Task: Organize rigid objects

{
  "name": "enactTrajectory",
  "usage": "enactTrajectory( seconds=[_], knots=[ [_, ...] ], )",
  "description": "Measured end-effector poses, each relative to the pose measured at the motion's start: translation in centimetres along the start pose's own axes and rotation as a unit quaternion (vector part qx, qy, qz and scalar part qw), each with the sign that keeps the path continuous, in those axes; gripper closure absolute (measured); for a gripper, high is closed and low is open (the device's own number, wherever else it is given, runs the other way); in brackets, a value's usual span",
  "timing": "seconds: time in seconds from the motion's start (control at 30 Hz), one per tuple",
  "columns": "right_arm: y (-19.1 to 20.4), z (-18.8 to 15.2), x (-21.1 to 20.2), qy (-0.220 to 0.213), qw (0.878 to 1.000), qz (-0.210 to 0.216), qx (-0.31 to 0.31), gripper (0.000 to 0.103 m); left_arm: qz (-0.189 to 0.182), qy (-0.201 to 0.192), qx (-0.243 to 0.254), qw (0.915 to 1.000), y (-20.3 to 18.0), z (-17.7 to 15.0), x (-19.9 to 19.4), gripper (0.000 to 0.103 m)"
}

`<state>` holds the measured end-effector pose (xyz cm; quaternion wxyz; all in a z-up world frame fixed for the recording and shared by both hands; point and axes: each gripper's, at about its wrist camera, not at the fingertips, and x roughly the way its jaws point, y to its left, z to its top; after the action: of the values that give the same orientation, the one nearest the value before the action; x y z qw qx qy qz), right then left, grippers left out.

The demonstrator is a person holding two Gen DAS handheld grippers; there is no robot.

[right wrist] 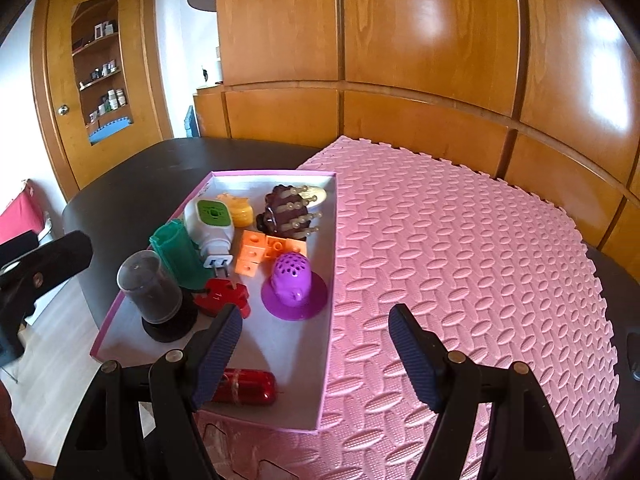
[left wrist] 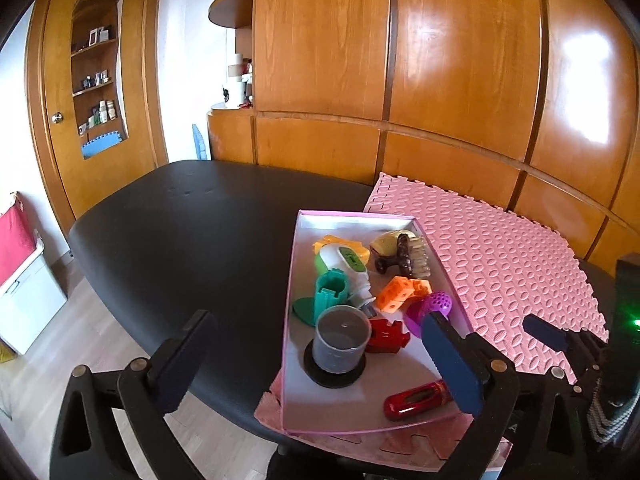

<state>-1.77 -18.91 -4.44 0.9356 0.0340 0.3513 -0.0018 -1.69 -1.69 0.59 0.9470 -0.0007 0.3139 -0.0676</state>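
A shallow pink box (left wrist: pixel 291 264) (right wrist: pixel 325 344) on the black table holds several rigid objects: a grey cup on a black base (left wrist: pixel 340 340) (right wrist: pixel 150 288), a green piece (left wrist: pixel 330 294) (right wrist: pixel 176 256), a white-green plug (left wrist: pixel 348 264) (right wrist: pixel 210 224), orange blocks (left wrist: pixel 402 294) (right wrist: pixel 260 254), a purple strainer (left wrist: pixel 430 310) (right wrist: pixel 294 286), a red piece (left wrist: pixel 386 334) (right wrist: pixel 222 294), a brown brush (left wrist: pixel 408 256) (right wrist: pixel 290 210) and a red tube (left wrist: pixel 416 400) (right wrist: pixel 246 388). My left gripper (left wrist: pixel 320 364) is open over the box's near left. My right gripper (right wrist: pixel 316 358) is open and empty over the box's near right edge.
A pink foam mat (left wrist: pixel 500 248) (right wrist: pixel 460 260) lies right of the box and under it. Wooden wall panels (right wrist: pixel 400 60) stand behind the table (left wrist: pixel 192 220). The table's left edge drops to a wood floor, with a door (left wrist: pixel 96 80) beyond.
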Motion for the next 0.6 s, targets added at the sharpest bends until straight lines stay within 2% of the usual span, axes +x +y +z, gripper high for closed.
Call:
enactTrajectory(
  seconds=[0.2, 0.6],
  knots=[
    [-1.0, -0.1, 0.0, 0.000, 1.000, -0.006, 0.014, 0.026, -0.007, 0.005, 0.016, 0.9998, -1.5, -0.3, -0.2, 0.000],
    [-1.0, 0.0, -0.2, -0.003, 1.000, -0.009, 0.013, 0.026, 0.030, -0.010, 0.006, 0.9995, -1.4, -0.2, -0.8, 0.000]
  ],
)
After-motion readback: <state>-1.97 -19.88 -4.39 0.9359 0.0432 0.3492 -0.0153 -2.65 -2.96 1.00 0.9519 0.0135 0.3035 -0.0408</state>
